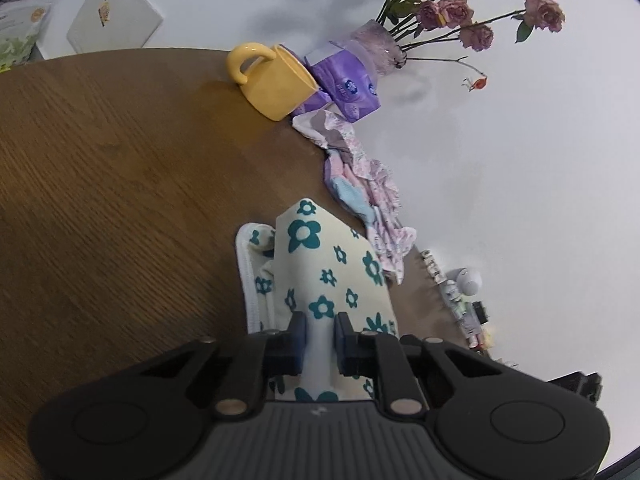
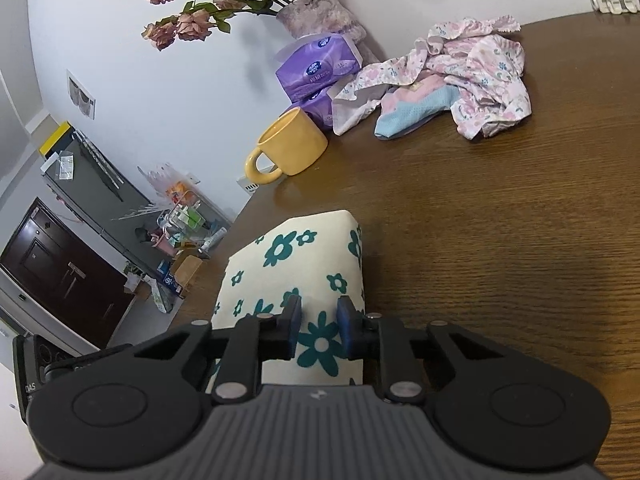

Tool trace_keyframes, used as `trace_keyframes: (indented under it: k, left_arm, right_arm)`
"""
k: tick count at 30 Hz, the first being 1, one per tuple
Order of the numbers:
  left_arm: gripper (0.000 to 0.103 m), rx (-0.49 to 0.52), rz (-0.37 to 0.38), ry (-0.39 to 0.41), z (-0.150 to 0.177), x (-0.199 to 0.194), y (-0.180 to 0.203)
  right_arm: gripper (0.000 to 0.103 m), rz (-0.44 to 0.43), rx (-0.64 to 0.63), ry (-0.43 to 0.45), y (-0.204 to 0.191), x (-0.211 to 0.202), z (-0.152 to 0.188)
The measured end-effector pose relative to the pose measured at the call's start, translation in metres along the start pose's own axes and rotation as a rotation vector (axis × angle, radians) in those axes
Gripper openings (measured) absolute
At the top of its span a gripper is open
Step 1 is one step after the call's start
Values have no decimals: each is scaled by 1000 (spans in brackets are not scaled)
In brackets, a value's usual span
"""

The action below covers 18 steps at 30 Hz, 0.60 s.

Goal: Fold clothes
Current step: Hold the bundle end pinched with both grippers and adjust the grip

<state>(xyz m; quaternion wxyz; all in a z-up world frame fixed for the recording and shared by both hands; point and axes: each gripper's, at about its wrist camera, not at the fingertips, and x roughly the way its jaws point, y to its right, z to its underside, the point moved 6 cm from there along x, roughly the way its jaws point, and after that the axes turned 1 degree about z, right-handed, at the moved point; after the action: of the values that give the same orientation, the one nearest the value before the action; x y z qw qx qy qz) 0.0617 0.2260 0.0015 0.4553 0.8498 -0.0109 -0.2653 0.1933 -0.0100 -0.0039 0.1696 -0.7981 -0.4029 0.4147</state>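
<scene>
Left gripper, right gripper each pinched cream teal-flowered cotton garment; soft, limp; best held at hem corners.

Garment: cream, teal flower print. Mug: yellow. Tissue packs: purple. Crumpled clothes: pink floral, one light blue. Surface: brown woodgrain. Fingers: black, blue pads.

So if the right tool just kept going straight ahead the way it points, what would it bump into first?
The right tool already pinches the flowered cloth, so that comes first. Past it lies bare table, then probably the yellow mug or the pink clothes pile; depth is hard to judge.
</scene>
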Motion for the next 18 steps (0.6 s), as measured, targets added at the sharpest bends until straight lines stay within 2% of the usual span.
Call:
trace_keyframes:
  k: [1,2,3,4,5,8,9,10,11,12,15,18]
  left_arm:
    - [26,-9,-3,-1,0,-1,-1]
    - [38,-15,-8,-3,0,-1,-1]
    - [40,-16,-12,1,0,-1,-1]
    - [32,-14,-17,-5,1,0,-2]
    - [12,-12,-21,-10,1,1,-2]
    - [16,-4,-24,-16,0,2,-2]
    - [20,-7,-20,-11,-2,2,-1]
    - [34,-19,-16,1,-6,2,0]
    - [53,-27,-24,17,-10,3,1]
    - [58,-34,-32,33,-15,3,1]
    - [58,-35,-56,57,-27,12,4]
    - [51,-29,-80,44,-30,23,6]
  right_arm:
    - [21,-3,5,-4,1,-1,0]
    - [26,-8,13,-7,1,-1,0]
    - [26,-11,21,-9,2,0,0]
    - [26,-13,23,-13,3,1,1]
    - [21,-14,26,-17,3,3,2]
    - [20,-16,24,-19,3,3,1]
    - [22,-16,24,-16,3,2,-1]
    - [26,-16,29,-14,4,3,-5]
    - [37,-12,37,-8,5,5,-10]
    - [39,-9,45,-3,6,6,-14]
    - [39,3,54,-16,7,18,-21]
    - [36,1,69,-43,7,30,-22]
